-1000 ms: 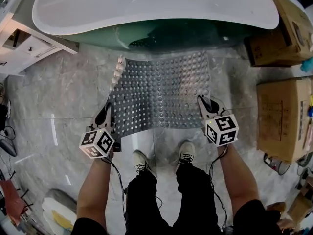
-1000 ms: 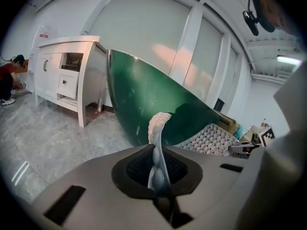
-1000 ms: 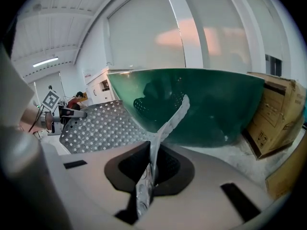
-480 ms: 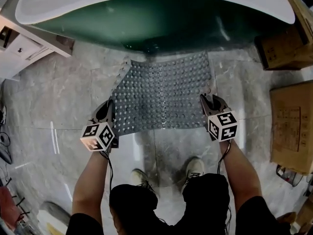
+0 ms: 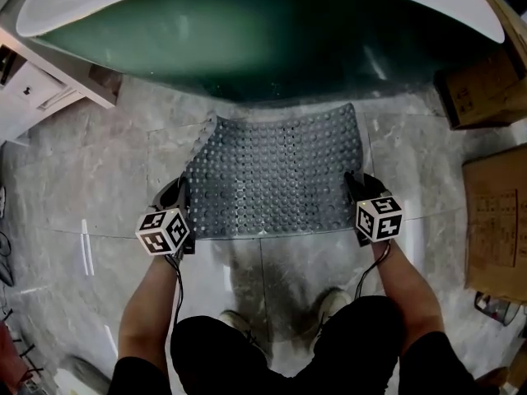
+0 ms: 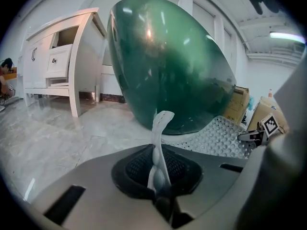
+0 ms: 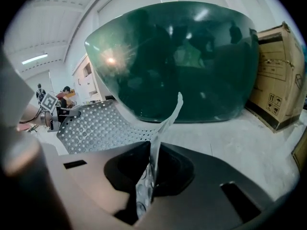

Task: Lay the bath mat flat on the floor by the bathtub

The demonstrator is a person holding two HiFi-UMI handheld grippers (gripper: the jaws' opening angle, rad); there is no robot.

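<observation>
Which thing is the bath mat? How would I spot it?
Find the big dark green bathtub at the top. On the marble floor just in front of it stretches the bath mat, its near corners pinched by the left gripper and right gripper. It is the only grey sheet covered in little round bumps.

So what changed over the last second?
The bath mat has spread flatter beside the bathtub; the person's shoes have dropped back from its near edge. Unchanged: left hand-held gripper and right hand-held gripper stay shut on its near corners; far left corner still curls up.
</observation>
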